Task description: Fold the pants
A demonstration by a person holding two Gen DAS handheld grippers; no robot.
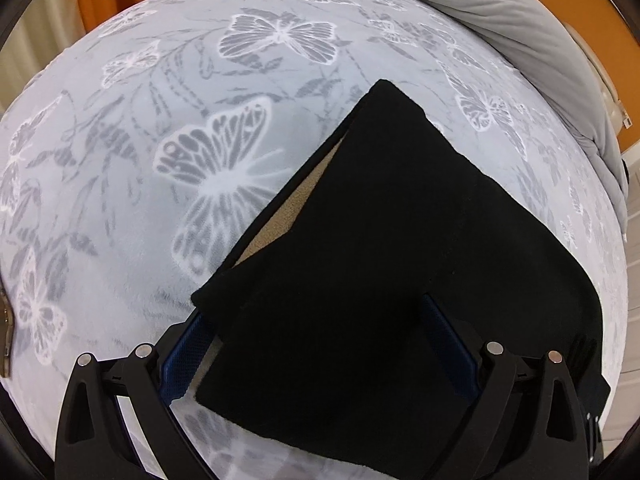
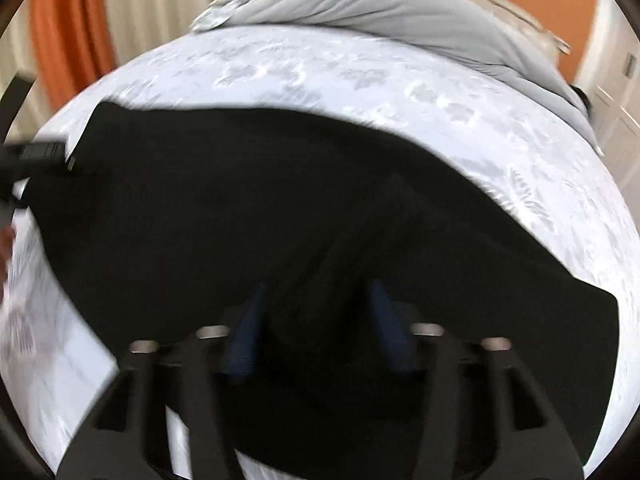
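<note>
The black pants (image 1: pixel 380 240) lie on a bed, on a pale blue butterfly-print blanket (image 1: pixel 160 140), already doubled into a compact wedge, so the fold looks well along and the step in hand seems to be laying over or squaring up a late fold. In the left wrist view, going from the left of the frame, open blanket fills the whole left half and upper centre, giving plenty of free room on that side; a tan lining strip (image 1: pixel 280 220) shows along the wedge's left edge where the layers do not quite line up. The left tool (image 1: pixel 320 344) sits at the bottom centre with its blue pads spread wide, and cloth lies between and over them, but I cannot tell whether the pads actually pinch it. To the right the pants' edge curves down near the bed's side, and a grey duvet (image 1: pixel 520 40) is bunched along the upper right, well apart from the garment. The right wrist view is blurred: at its left edge the other tool appears against the pants' left corner; the right tool (image 2: pixel 320 332) at bottom centre has its pads moderately apart with dark cloth between them, grip uncertain. The next move likely calls for aligning the offset left edge and pressing the stack flat, keeping clear of the bed's right edge.
</note>
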